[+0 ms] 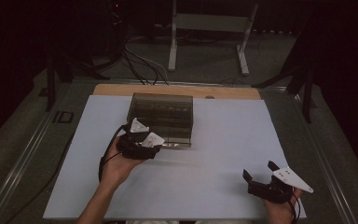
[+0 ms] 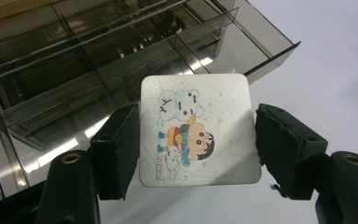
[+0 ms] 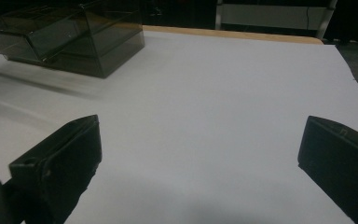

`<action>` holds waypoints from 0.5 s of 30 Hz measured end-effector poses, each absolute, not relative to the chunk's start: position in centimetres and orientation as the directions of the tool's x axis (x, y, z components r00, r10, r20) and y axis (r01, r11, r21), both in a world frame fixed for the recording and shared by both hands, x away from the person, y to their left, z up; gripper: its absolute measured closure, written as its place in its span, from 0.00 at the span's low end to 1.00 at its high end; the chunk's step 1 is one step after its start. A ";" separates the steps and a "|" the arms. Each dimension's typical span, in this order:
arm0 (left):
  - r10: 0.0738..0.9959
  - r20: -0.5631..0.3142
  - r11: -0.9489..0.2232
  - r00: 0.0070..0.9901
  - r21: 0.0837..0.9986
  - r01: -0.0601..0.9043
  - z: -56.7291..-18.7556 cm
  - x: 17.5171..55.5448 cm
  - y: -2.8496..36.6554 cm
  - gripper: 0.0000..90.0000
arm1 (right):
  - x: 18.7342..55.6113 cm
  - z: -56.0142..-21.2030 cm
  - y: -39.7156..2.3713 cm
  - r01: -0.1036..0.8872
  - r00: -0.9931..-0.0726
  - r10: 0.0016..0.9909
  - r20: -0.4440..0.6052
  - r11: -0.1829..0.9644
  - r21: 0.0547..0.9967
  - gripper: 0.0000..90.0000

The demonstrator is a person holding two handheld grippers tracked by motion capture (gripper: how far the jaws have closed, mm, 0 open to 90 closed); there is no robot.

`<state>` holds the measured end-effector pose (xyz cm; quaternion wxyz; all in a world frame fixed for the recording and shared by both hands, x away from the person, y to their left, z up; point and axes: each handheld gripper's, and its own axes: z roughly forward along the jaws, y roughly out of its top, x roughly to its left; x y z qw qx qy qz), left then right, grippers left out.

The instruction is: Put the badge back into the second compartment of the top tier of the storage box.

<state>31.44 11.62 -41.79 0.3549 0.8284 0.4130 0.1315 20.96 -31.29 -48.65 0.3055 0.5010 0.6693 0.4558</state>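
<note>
My right tongs (image 1: 260, 170) sit nearest me, at about five o'clock on the white sheet (image 1: 223, 140), in my right hand (image 1: 279, 210); their jaws stand wide apart with nothing between them, and in the right gripper view bare white sheet lies between the two black pads (image 3: 63, 163); farther up, at about ten o'clock from them, my left hand (image 1: 116, 165) holds my left tongs (image 1: 140, 140) just in front of the smoky clear box (image 1: 161, 116); in the left gripper view a square card with rounded corners (image 2: 198, 130), printed with a cartoon child and a white bear, lies between the jaws; the left pad (image 2: 119, 149) touches its edge, the right pad (image 2: 284, 149) stands just beside its other edge, so whether they truly pinch it I cannot tell; beyond the card, at twelve o'clock, the box shows its divided compartments (image 2: 74, 70); past the box runs the wooden table edge (image 1: 177, 89).
</note>
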 end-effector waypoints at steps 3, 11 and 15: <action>0.779 -0.077 -0.406 0.622 0.694 0.594 -41.8 31.6 11.5 0.39 | 21.0 -48.6 -31.3 0.393 -0.312 0.949 0.047 0.083 0.916 0.00; 0.785 -0.075 -0.403 0.616 0.692 0.598 -41.9 32.0 11.5 0.39 | 21.0 -48.6 -31.3 0.392 -0.311 0.949 0.048 0.082 0.916 0.00; 0.788 -0.074 -0.400 0.611 0.693 0.599 -41.9 32.2 11.5 0.39 | 21.0 -48.7 -31.3 0.393 -0.312 0.949 0.047 0.084 0.916 0.00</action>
